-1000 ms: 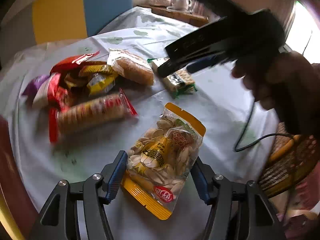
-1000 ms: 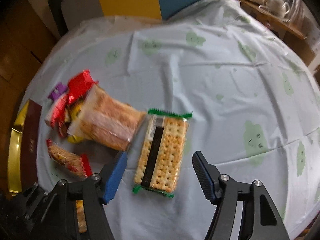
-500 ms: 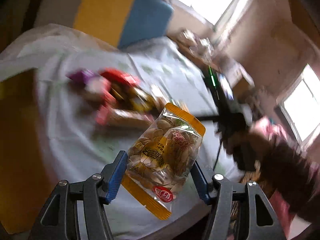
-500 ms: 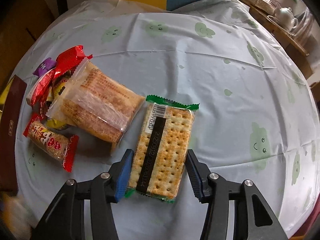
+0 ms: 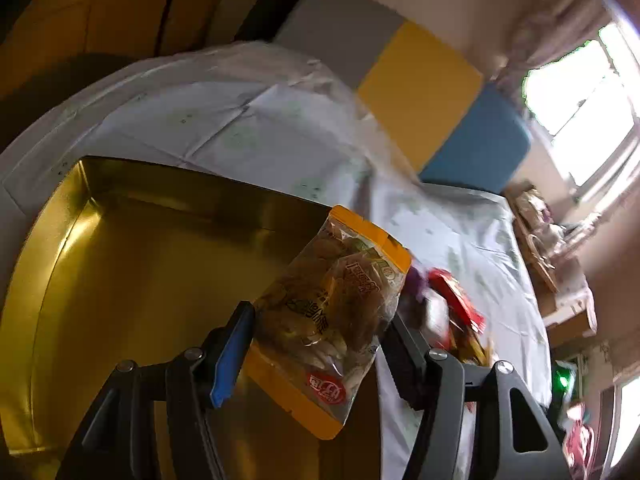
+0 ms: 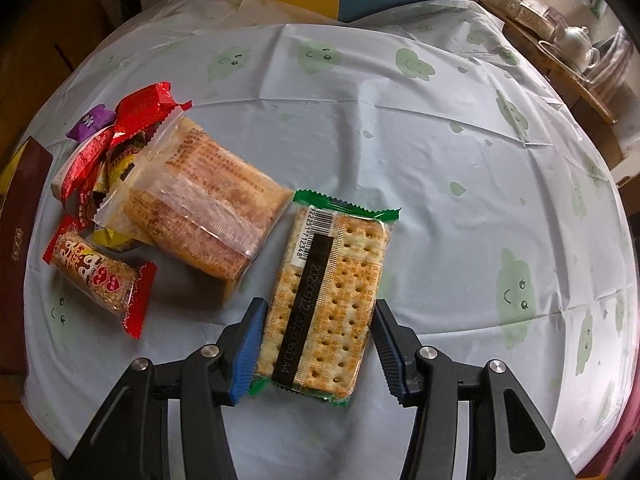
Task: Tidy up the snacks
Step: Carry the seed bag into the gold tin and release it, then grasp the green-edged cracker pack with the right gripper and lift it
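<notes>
Gold metal fills the lower left of my left view: the open tin (image 5: 120,280) lies on the pale tablecloth (image 5: 248,128), and my left gripper (image 5: 320,344) hangs above it with the pistachio bag (image 5: 332,304) pinched between its pads, the orange-edged pack tilted and lifted clear of the tin's floor. To the right of the bag, on the cloth, a blurred heap of red and purple wrappers (image 5: 452,300) shows past my finger.

My right gripper (image 6: 318,344) sits low over the cracker pack (image 6: 328,300), green-ended and lying flat on the tablecloth (image 6: 440,160); its blue pads press both long sides of the pack's near half. Just left of the crackers lies a clear bag of brown wafers (image 6: 200,204), and beside that a red-ended biscuit roll (image 6: 100,276) and a pile of small sweets (image 6: 104,136). A dark red lid (image 6: 20,208) rests at the table's left edge.
</notes>
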